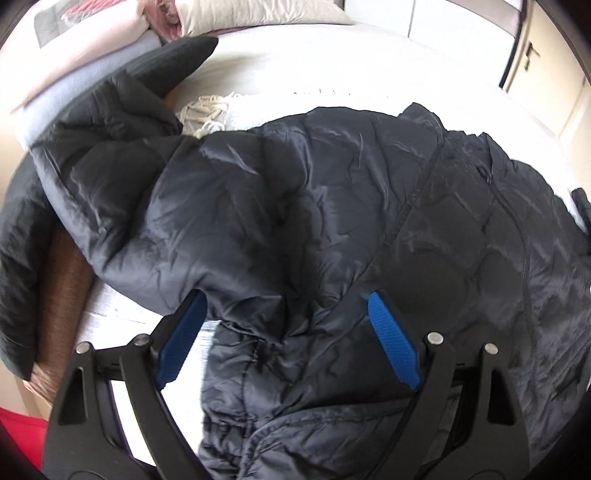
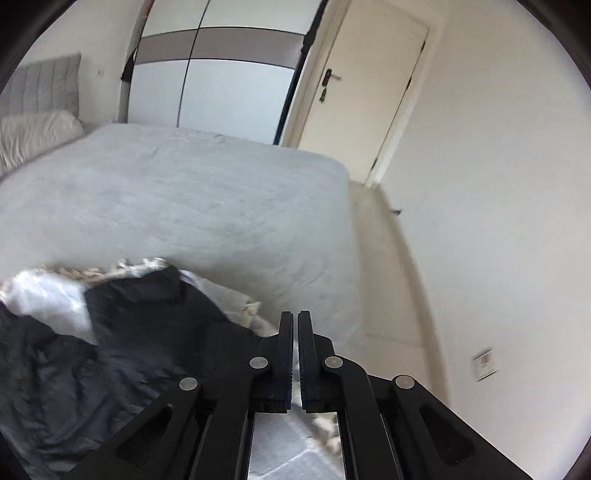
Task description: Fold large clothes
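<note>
- The surface is a wide bed (image 2: 192,199) with a pale grey cover; a white throw with a cream fringe (image 1: 207,114) lies across it, under the jacket.
- The room has white walls, a wardrobe (image 2: 221,85) with a grey band across its doors, and a closed cream door (image 2: 365,92) with a metal handle.
- The dark quilted jacket (image 1: 314,206) is spread on the throw, with one sleeve folded over the body toward the left.
- The left gripper (image 1: 286,314) is wide open, its blue pads (image 1: 393,339) standing on both sides of a fold of the jacket; they do not hold it.
- The right gripper (image 2: 294,325) has its fingers almost together, with only a thin gap and nothing between them; it hangs above the bed edge, beside the jacket.
- Only the left view shows a second dark garment (image 1: 122,96) and stacked bedding (image 1: 92,40) near the pillow (image 1: 258,14).
- Only the right view shows the grey headboard (image 2: 44,85), the floor and a wall socket (image 2: 484,363).
- I can read no writing or label.
</note>
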`<state>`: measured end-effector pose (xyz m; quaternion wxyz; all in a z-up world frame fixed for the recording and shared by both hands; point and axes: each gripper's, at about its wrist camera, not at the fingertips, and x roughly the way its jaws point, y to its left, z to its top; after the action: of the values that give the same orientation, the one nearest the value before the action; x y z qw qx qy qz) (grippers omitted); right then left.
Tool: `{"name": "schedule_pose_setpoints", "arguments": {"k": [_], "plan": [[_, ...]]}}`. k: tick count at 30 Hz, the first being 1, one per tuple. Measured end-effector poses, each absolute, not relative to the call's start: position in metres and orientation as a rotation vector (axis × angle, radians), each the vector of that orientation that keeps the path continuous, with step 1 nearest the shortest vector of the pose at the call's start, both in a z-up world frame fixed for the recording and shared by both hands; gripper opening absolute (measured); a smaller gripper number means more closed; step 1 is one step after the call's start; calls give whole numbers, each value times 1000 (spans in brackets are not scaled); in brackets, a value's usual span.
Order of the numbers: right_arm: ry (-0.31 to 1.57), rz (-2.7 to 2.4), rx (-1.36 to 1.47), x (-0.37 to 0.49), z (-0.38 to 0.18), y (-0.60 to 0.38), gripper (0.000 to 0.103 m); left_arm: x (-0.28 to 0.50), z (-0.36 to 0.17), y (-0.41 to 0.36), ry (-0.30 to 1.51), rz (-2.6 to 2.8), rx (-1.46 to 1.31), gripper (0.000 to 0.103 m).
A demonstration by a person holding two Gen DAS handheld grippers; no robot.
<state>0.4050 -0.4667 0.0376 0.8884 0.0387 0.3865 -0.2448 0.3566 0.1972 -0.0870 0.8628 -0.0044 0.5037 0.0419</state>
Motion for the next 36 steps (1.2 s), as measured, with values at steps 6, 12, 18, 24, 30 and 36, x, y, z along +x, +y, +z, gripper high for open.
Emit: {"name": "schedule_pose_setpoints", "arguments": {"k": [6, 12, 18, 24, 30, 36], "plan": [[818, -213, 84, 384, 31, -415, 59, 387, -69, 194, 1035, 90, 120, 89], [810, 124, 7, 429, 37, -322, 86, 462, -60, 188, 973, 45, 182, 89], [1016, 172, -100, 504, -47, -283, 86, 529, -92, 197, 998, 22, 221, 89], [1126, 66, -94, 520, -121, -300, 82, 537, -135, 232, 1075, 42, 11, 82], [1089, 109, -175, 487, -114, -266, 8, 511, -117, 208, 1034, 45, 2, 10], [958, -123, -262, 483, -84, -270, 6, 487, -63, 192, 832, 60, -91, 8]]}}
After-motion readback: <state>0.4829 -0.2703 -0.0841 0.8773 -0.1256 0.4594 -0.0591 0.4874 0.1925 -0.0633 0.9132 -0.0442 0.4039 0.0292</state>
